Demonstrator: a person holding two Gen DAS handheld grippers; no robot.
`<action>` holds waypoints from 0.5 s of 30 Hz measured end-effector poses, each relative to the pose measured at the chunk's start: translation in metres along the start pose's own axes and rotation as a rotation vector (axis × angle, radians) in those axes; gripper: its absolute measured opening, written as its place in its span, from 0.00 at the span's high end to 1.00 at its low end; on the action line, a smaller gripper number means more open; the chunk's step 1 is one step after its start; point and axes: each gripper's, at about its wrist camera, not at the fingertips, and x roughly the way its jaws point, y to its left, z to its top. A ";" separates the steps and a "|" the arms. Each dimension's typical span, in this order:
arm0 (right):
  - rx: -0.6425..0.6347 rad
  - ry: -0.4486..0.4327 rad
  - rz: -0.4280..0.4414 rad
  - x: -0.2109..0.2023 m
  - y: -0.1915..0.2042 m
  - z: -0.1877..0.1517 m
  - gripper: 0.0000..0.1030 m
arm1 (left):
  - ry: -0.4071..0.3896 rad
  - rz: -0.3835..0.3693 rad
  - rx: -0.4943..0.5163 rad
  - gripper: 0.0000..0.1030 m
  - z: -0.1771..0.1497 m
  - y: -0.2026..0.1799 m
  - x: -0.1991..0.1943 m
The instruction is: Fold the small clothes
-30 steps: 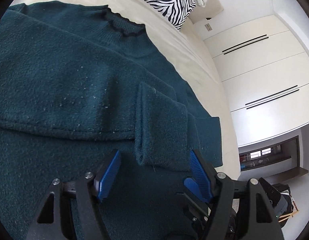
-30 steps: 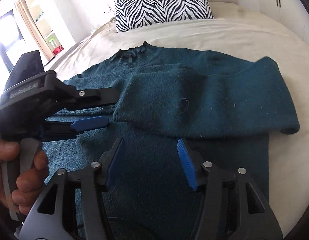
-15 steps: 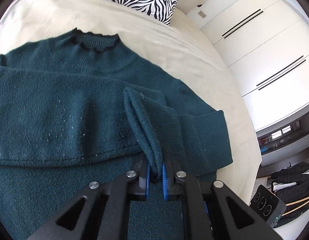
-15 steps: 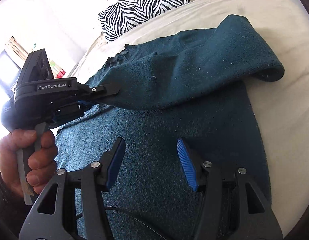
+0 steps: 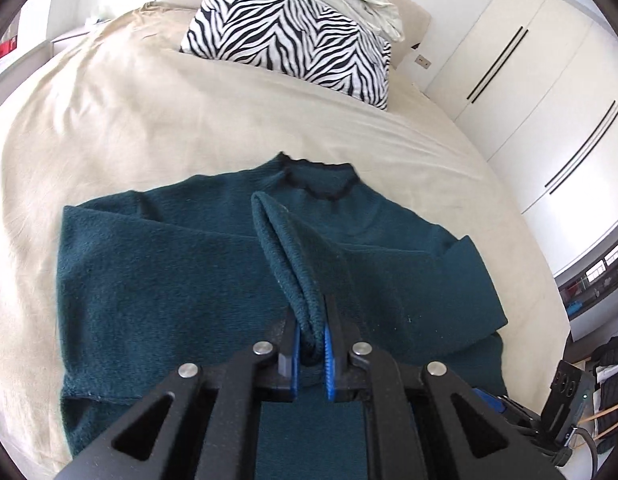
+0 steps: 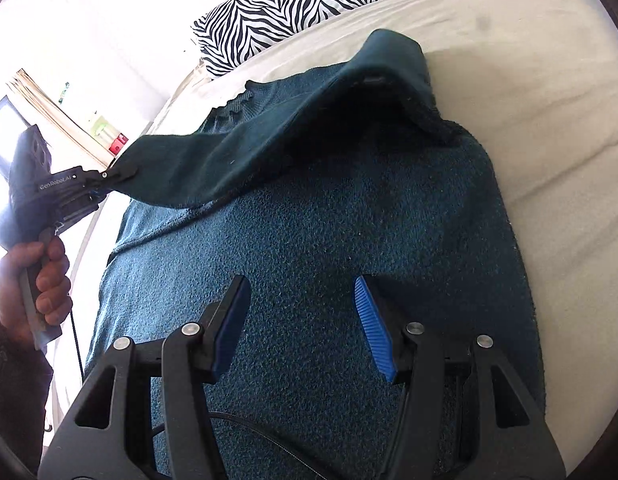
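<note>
A dark teal knit sweater (image 5: pixel 157 280) lies flat on a cream bed (image 5: pixel 109 120), its black-trimmed collar (image 5: pixel 317 184) toward the pillow. My left gripper (image 5: pixel 311 340) is shut on the cuff of one sleeve (image 5: pixel 285 248) and holds it lifted above the sweater's body. In the right wrist view the left gripper (image 6: pixel 105 178) pulls that sleeve (image 6: pixel 237 148) up and to the left, so it spans over the sweater (image 6: pixel 329 240). My right gripper (image 6: pixel 301 320) is open and empty, hovering low over the sweater's lower body.
A zebra-striped pillow (image 5: pixel 293 40) and pale bedding lie at the head of the bed. White wardrobe doors (image 5: pixel 549 92) stand to the right. The bed's edge runs along the right, with dark items on the floor (image 5: pixel 609 360). A bright window (image 6: pixel 5 120) is far left.
My left gripper closed on the sleeve cuff and then lifted it up and away, raising the sleeve off the sweater. My right gripper stayed open and moved lower over the sweater's body.
</note>
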 end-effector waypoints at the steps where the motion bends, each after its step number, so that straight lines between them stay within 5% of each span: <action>1: -0.003 0.001 -0.003 0.001 0.001 0.000 0.48 | 0.004 0.006 -0.013 0.90 -0.001 0.009 0.002; 7: 0.018 0.014 -0.001 -0.003 0.000 0.006 0.48 | 0.004 0.035 -0.026 0.90 -0.011 0.031 0.016; 15: 0.291 -0.023 0.171 0.006 -0.022 0.055 0.43 | -0.018 0.016 -0.062 0.90 -0.025 0.040 0.022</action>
